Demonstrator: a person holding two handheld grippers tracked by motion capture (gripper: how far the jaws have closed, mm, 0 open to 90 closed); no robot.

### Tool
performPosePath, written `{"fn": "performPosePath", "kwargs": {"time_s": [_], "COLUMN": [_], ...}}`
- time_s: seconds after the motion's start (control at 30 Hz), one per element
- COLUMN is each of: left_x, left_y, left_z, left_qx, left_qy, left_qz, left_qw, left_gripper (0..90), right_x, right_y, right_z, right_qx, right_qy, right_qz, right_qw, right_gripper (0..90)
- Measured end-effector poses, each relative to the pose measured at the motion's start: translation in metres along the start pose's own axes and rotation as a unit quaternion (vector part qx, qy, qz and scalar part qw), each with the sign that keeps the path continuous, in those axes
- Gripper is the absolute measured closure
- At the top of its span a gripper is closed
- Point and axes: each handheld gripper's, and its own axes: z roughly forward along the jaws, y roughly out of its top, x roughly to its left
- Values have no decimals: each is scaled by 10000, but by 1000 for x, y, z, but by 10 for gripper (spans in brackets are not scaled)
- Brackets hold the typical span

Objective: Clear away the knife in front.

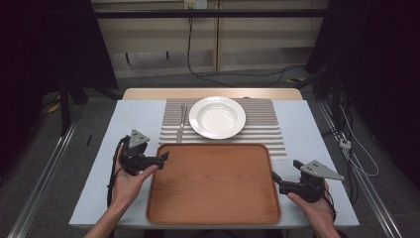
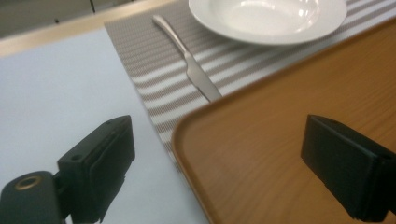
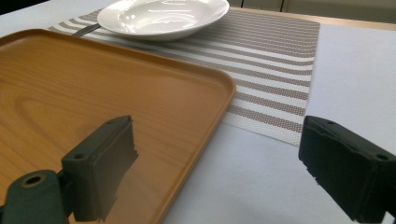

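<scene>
A wooden tray (image 1: 213, 183) lies at the front middle of the table, its far edge over a striped placemat (image 1: 262, 124). On the mat stand a white plate (image 1: 217, 116) and, left of it, a metal knife (image 1: 180, 124). My left gripper (image 1: 162, 158) is open at the tray's left rim (image 2: 196, 140), one jaw over the table and one over the tray. My right gripper (image 1: 275, 177) is open at the tray's right rim (image 3: 219, 93), jaws likewise on either side. The plate (image 2: 268, 18) and knife (image 2: 191, 65) lie ahead in the left gripper view.
The table (image 1: 99, 163) has a pale blue top with a bare wooden strip at its far edge. Cables run over the floor behind the table and at its right. Dark stands flank both sides.
</scene>
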Motion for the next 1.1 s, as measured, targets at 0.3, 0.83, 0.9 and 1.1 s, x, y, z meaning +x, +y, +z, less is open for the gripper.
{"fn": "performPosePath", "kwargs": {"time_s": [0.3,0.83,0.9,1.1], "left_x": [3,13,17,23], "left_y": [20,55,61,70], "left_z": [18,67,76,95], "left_qx": [29,212,179,167], "left_qy": [-49,-151,-183,-87], "left_qz": [-70,-17,-95,-234], "left_qw": [10000,9997,9996,9995], "left_gripper": [122,162,181,193], "right_x": [-1,-3,-3,-4], "right_y": [-1,-2,-2,-2], "right_z": [0,2,2,3], "right_qx": [11,47,48,48], "right_qy": [19,48,60,32], "right_qz": [31,76,76,96], "right_qw": [10000,9999,9999,9999], "right_gripper": [105,106,106,106]}}
